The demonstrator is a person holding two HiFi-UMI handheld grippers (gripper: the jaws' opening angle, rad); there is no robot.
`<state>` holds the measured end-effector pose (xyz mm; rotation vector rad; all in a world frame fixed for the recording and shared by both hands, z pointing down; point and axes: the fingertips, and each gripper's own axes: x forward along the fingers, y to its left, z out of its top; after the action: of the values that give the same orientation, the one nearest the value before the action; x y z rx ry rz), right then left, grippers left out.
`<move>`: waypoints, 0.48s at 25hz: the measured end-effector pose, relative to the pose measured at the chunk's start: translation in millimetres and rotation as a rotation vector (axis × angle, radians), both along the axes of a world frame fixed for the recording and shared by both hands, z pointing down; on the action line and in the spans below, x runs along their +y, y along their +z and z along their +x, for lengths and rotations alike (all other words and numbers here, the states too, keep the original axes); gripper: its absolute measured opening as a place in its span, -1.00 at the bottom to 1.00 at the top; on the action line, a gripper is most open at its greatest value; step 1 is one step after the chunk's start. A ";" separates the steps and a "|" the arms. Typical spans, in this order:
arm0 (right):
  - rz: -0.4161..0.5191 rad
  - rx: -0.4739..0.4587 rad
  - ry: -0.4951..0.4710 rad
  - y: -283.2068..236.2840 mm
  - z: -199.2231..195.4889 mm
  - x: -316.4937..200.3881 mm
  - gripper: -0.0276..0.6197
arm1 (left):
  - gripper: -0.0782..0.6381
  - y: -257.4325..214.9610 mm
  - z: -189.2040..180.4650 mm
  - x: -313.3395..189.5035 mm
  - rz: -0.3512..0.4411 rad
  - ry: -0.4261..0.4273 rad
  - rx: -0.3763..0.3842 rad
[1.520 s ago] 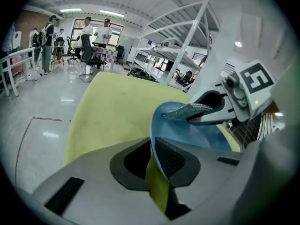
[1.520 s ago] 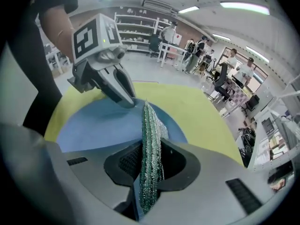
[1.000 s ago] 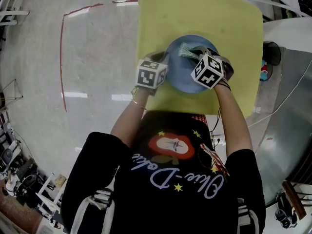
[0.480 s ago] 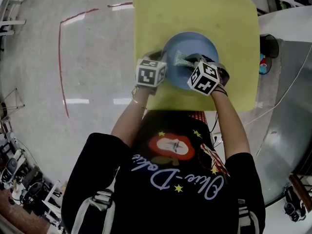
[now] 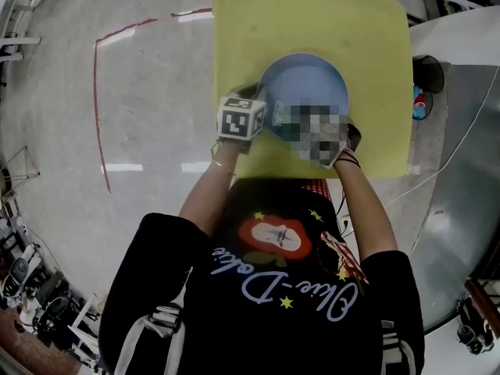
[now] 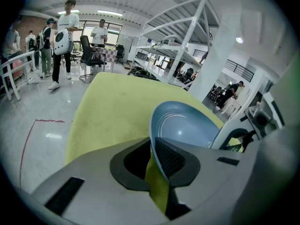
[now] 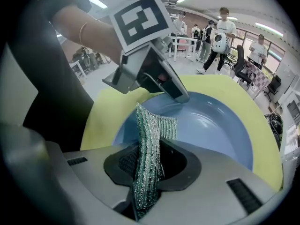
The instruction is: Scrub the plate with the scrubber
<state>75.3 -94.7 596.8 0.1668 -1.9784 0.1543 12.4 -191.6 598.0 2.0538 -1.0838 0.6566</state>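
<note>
Plate (image 5: 306,76): blue, resting on the yellow table (image 5: 312,14).
Left gripper (image 6: 157,165): at the plate's left rim; jaws nearly together and clamped on that rim, with the plate's edge between the pads.
Right gripper (image 7: 147,170): over the plate's near side; jaws closed tight on the scrubber.
Scrubber (image 7: 151,135): green and silver mesh, its free end over the plate's inner surface, just beside the left gripper's tip; contact with the plate cannot be confirmed.

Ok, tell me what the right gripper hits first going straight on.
Probably the inside of the blue plate, with the scrubber held by the right gripper touching first; the gap is unclear.
</note>
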 end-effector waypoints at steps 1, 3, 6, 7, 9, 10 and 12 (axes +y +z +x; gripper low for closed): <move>-0.015 -0.005 -0.005 -0.2 -1.3 4.5 -0.72 | -0.70 0.0 0.2 -0.1 0.000 0.000 0.000; -0.052 -0.017 -0.018 -1.5 -4.9 13.9 -0.71 | -0.70 -0.3 0.0 -0.5 -0.002 -0.002 0.000; -0.102 -0.039 -0.022 -4.3 -10.9 24.8 -0.71 | -0.70 -0.8 -1.6 -0.3 -0.004 -0.003 -0.005; -0.117 -0.048 -0.013 -4.7 -12.1 26.8 -0.71 | -0.70 -0.5 -1.7 -0.1 -0.004 -0.003 -0.007; -0.151 -0.075 0.015 -5.0 -12.5 28.7 -0.71 | -0.70 0.5 -0.8 0.0 -0.003 -0.003 -0.008; -0.162 -0.088 0.026 -5.4 -12.1 28.9 -0.71 | -0.70 0.7 0.0 -0.2 -0.002 -0.003 -0.008; -0.157 -0.105 0.025 -7.5 -12.0 28.1 -0.71 | -0.70 0.6 0.7 -0.5 -0.003 -0.004 -0.009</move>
<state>63.3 -66.6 589.4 0.0829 -2.0595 0.3391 13.1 -192.1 598.6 2.0478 -1.0908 0.6662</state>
